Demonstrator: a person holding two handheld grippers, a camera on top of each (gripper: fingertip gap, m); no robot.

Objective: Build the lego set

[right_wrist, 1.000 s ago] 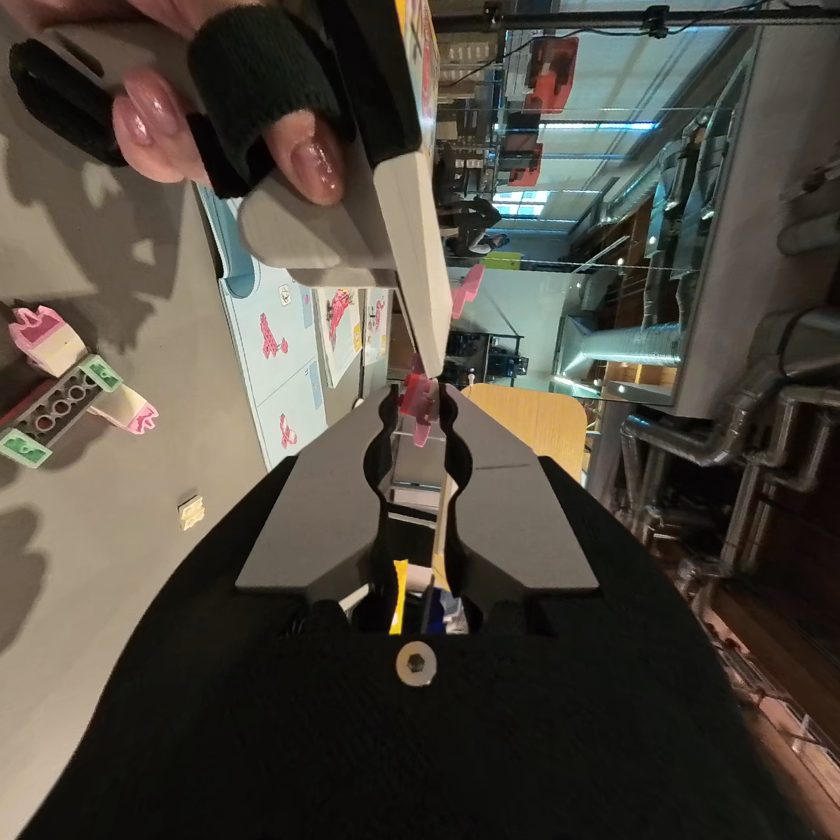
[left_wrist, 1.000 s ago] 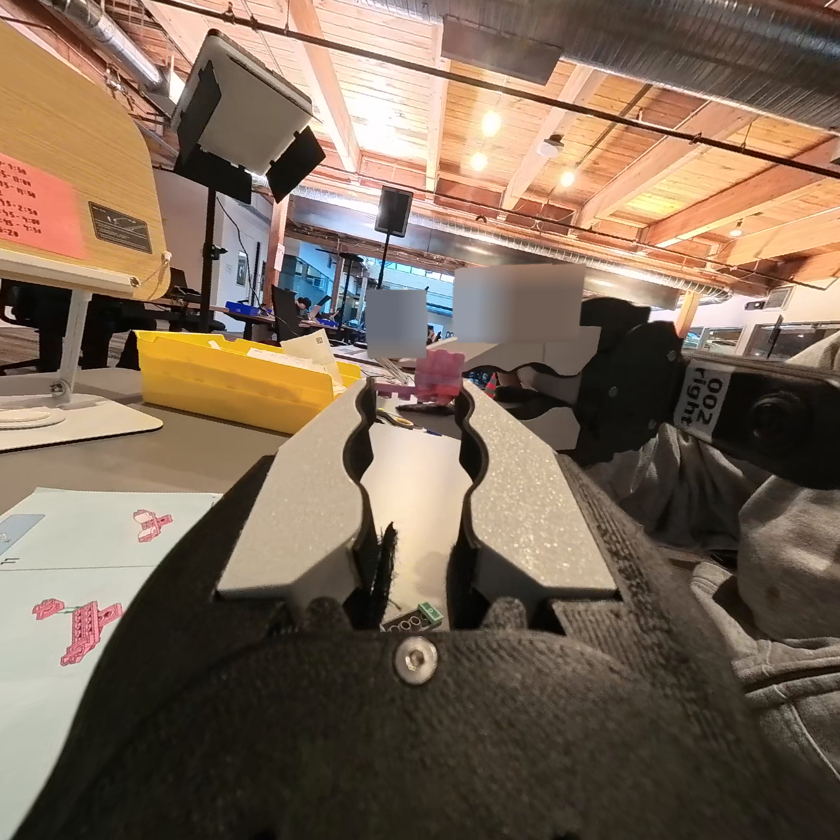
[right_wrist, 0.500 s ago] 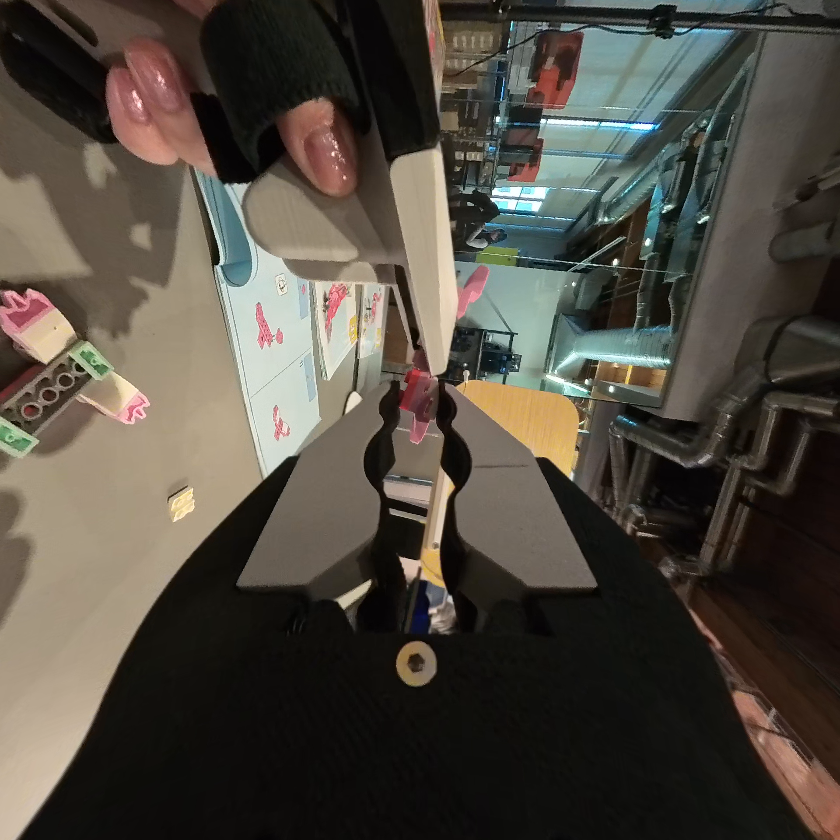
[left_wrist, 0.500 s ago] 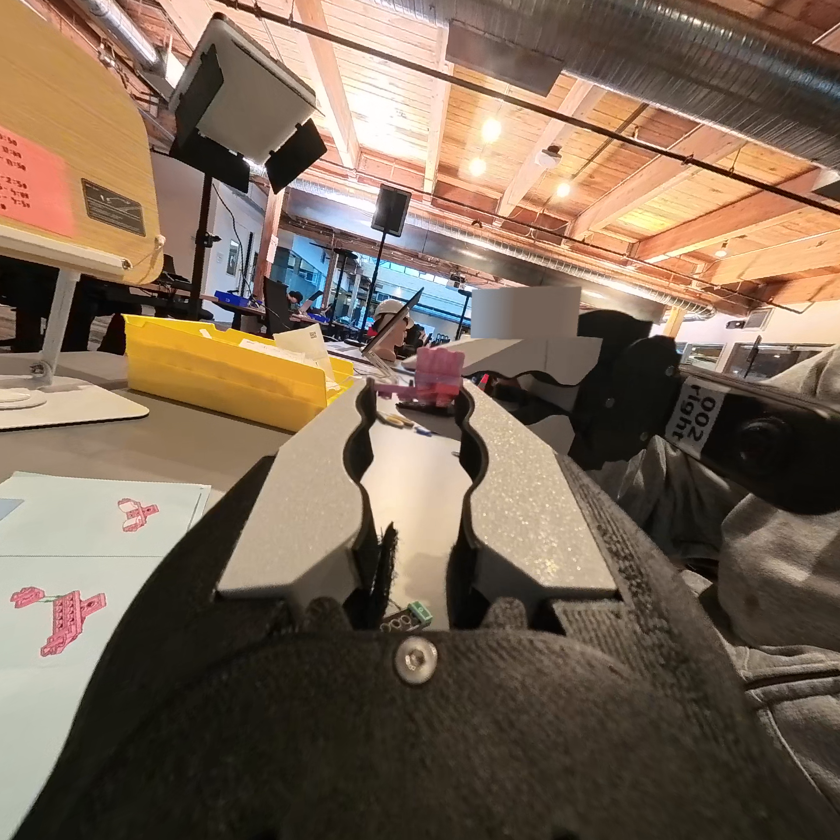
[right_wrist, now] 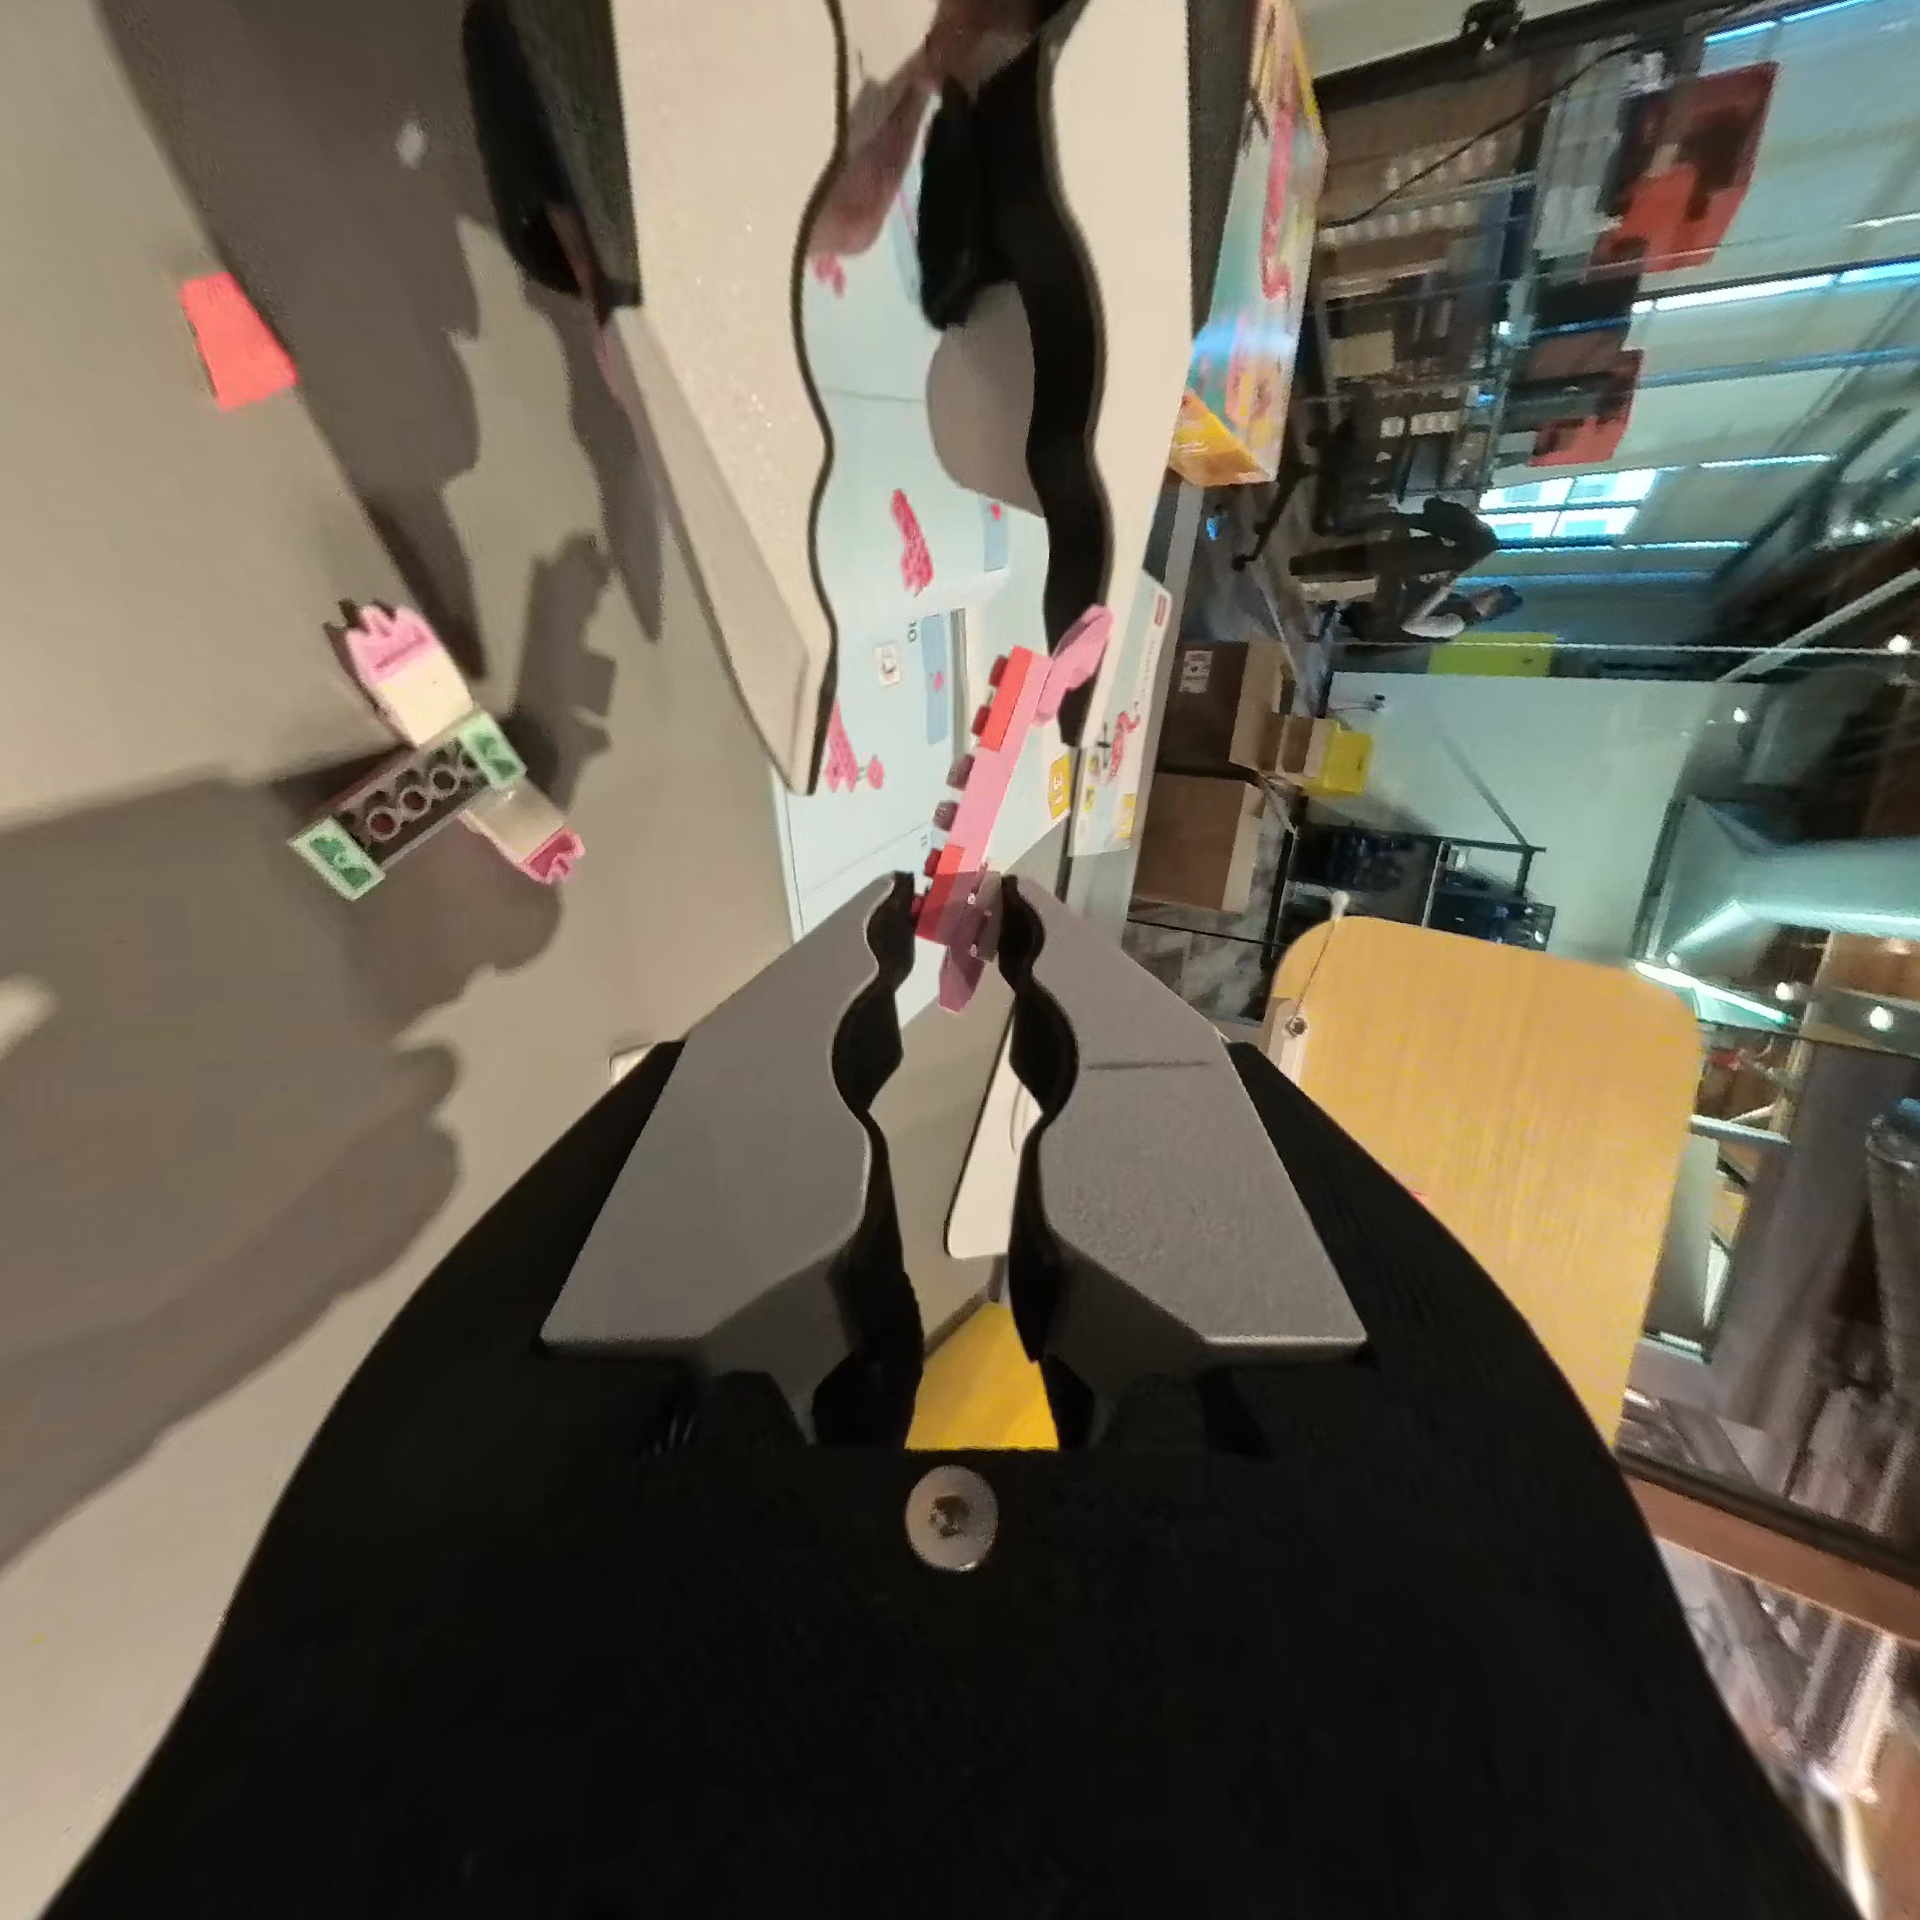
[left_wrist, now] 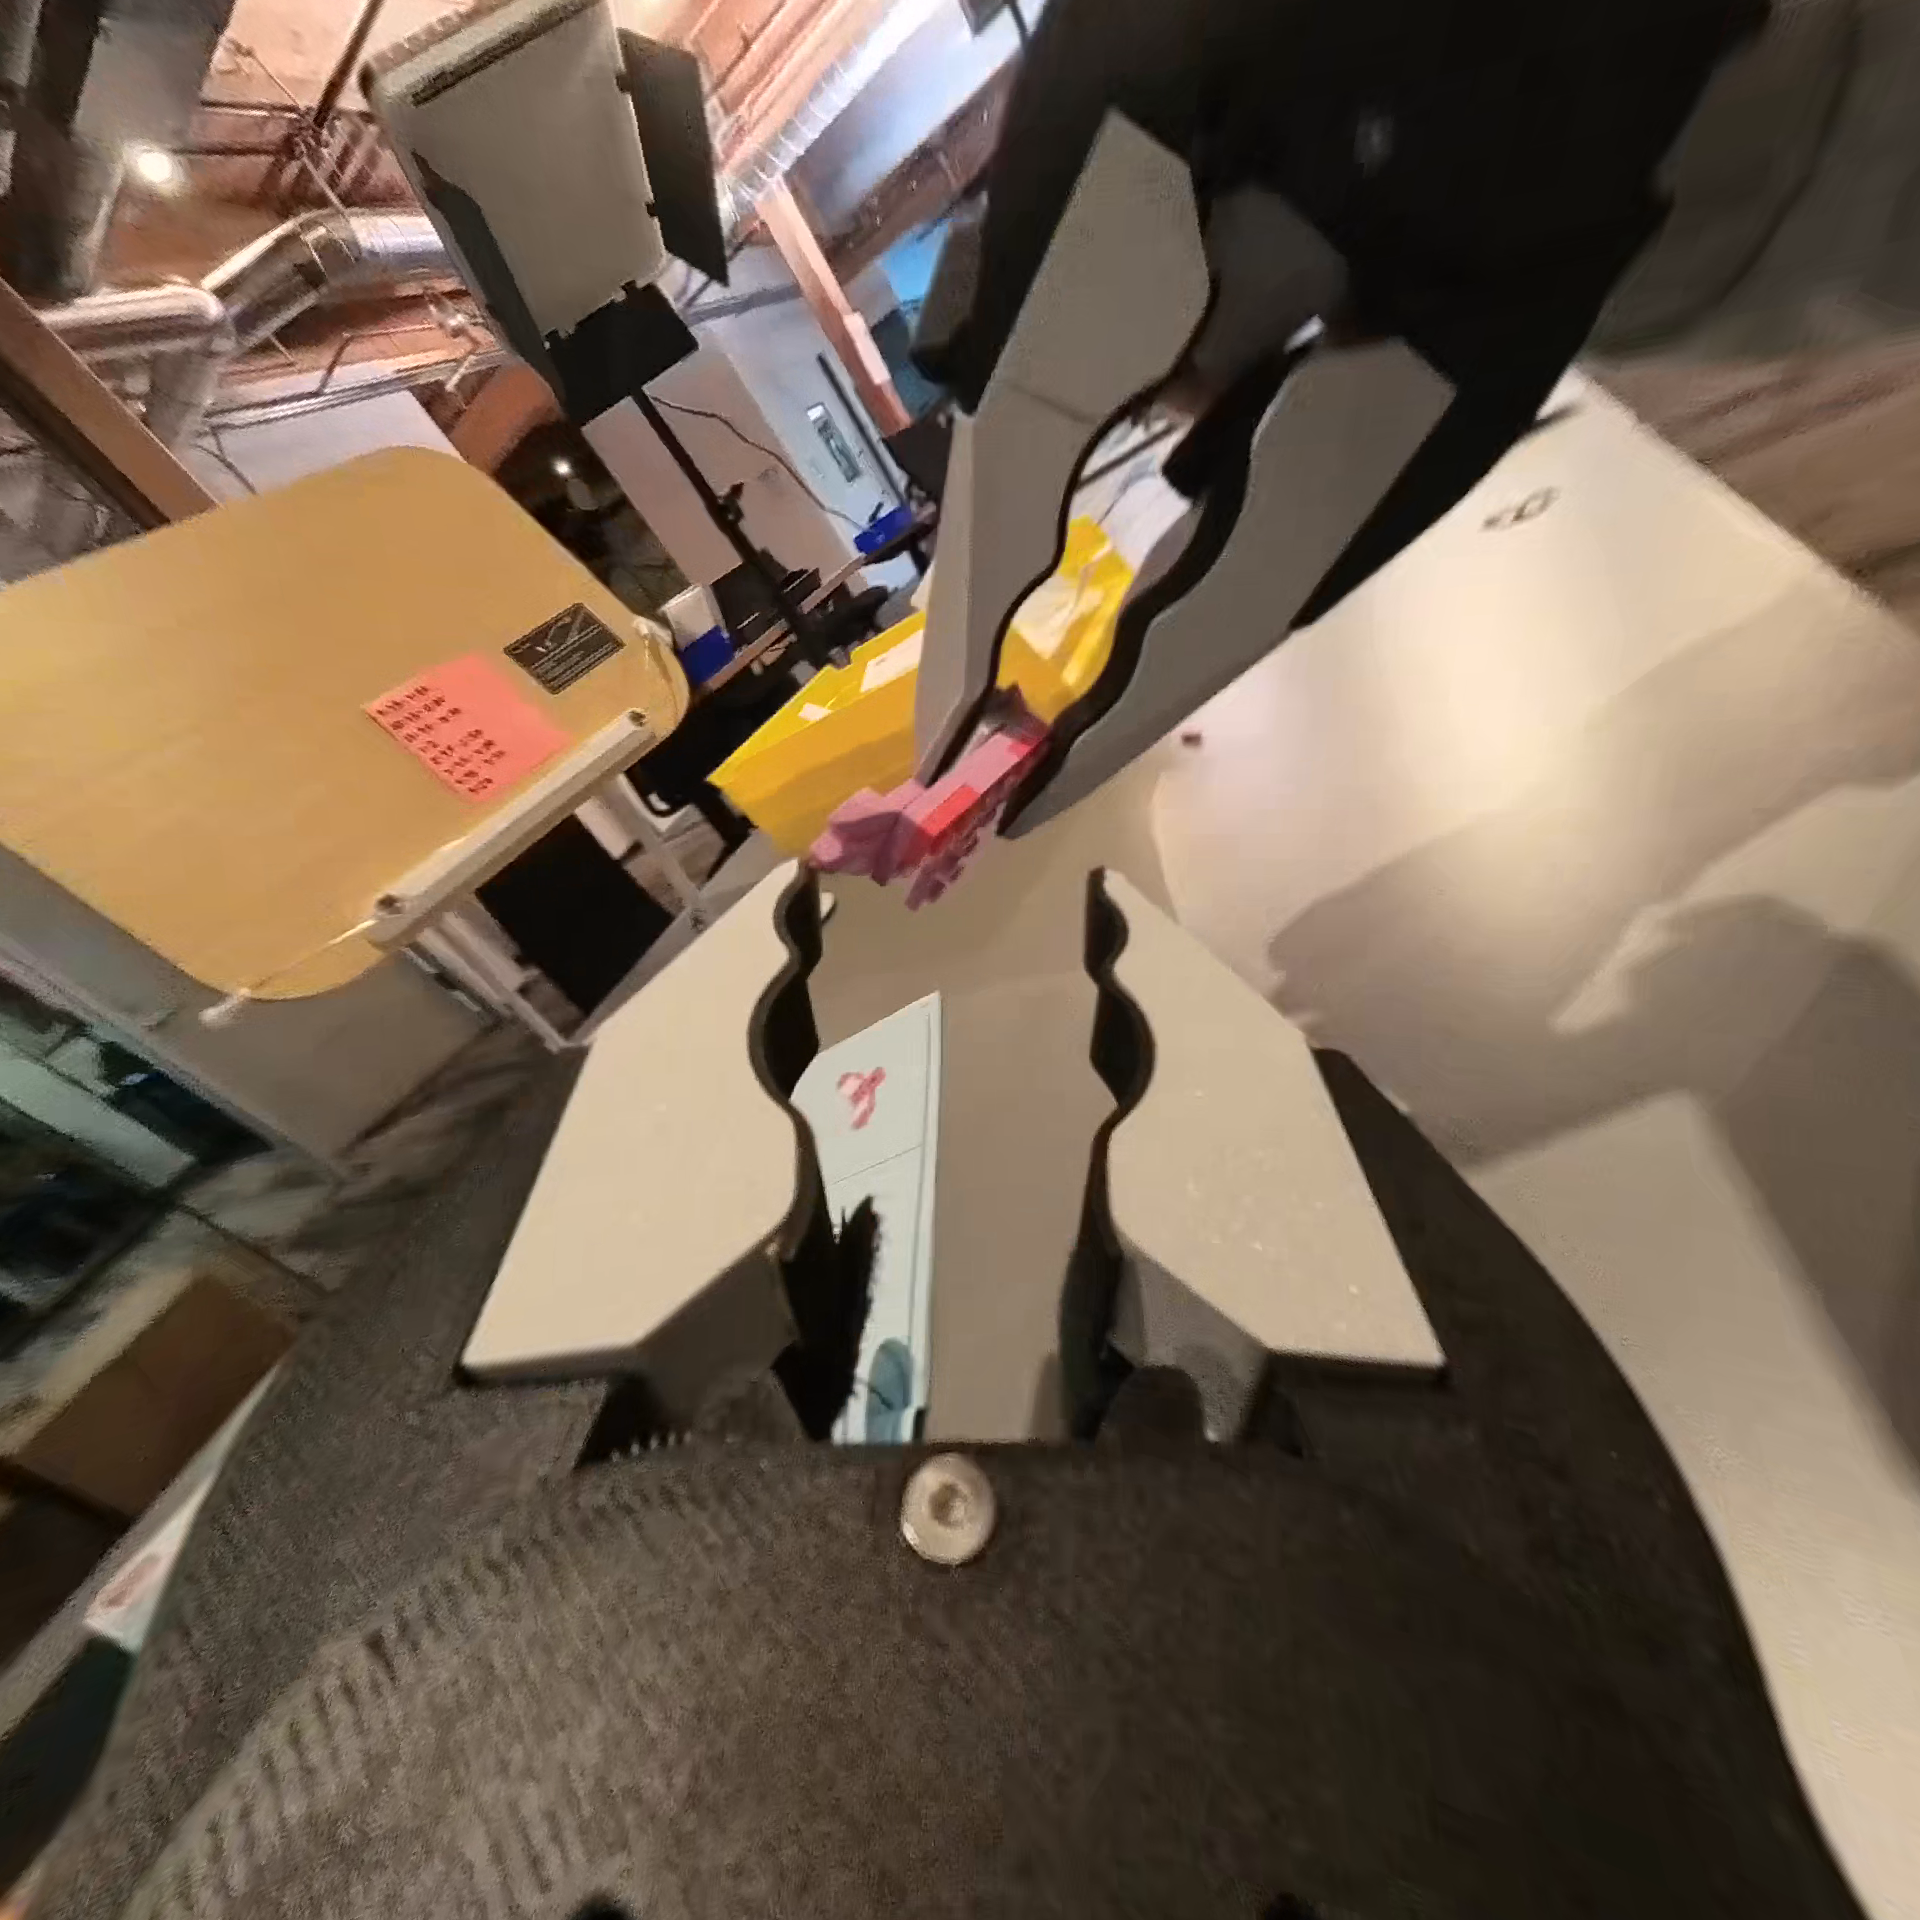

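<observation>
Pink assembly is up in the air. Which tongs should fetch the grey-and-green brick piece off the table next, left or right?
Probably left. The left tongs are open and empty, while the right tongs are shut on the pink assembly. The grey-and-green brick piece lies free on the table.

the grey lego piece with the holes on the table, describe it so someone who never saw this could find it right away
In the right wrist view, start at the grey table and look left of the light blue instruction sheet. A small cluster lies there alone: the grey brick with round holes, capped by green pieces. Unlike the pink assembly gripped in the air by the right gripper, it rests on the table.
</observation>
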